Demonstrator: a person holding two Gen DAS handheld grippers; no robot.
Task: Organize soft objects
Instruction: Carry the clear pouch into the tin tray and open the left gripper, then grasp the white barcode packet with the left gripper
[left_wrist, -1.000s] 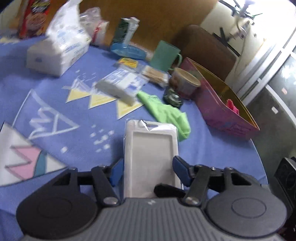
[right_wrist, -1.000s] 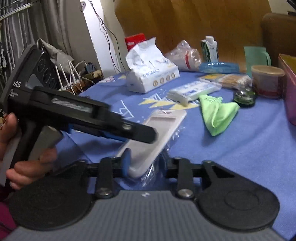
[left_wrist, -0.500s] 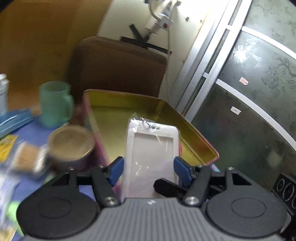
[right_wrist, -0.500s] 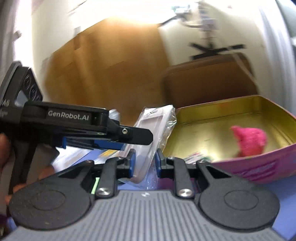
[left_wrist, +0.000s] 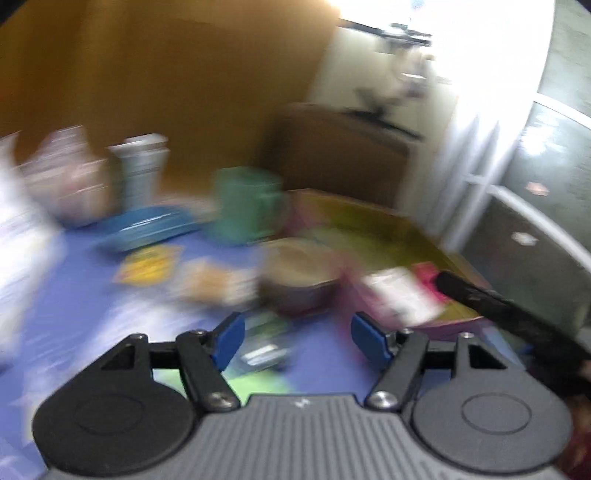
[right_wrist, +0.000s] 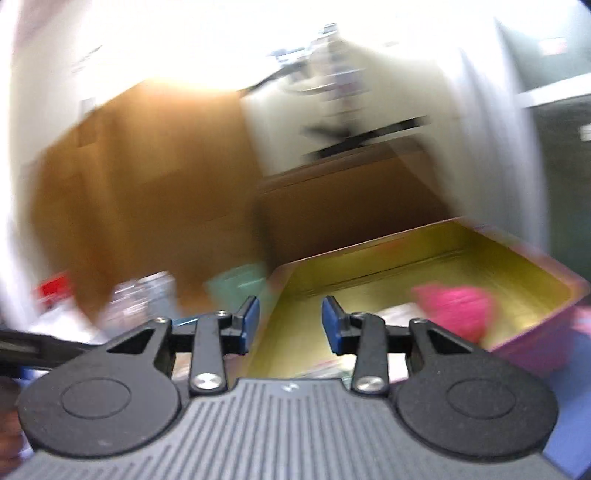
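Both views are blurred by motion. My left gripper (left_wrist: 297, 338) is open and empty above the blue tablecloth. The white packaged case (left_wrist: 400, 297) lies in the pink tin with the gold inside (left_wrist: 388, 225), beside a pink soft thing (left_wrist: 428, 271). My right gripper (right_wrist: 290, 325) is open and empty over the near rim of the tin (right_wrist: 406, 258). The pink soft thing (right_wrist: 456, 304) sits in the tin on the right. A green cloth (left_wrist: 255, 384) lies just under my left gripper.
A brown bowl (left_wrist: 299, 277), a teal mug (left_wrist: 245, 206), a blue pouch (left_wrist: 147, 227), a carton (left_wrist: 142, 168) and snack packets (left_wrist: 147, 266) stand on the blue tablecloth (left_wrist: 74, 314). A brown chair (left_wrist: 336, 155) stands behind the table.
Both grippers have opened and let go of the white packaged case, which now lies in the tin. My left gripper has swung back left toward the table.
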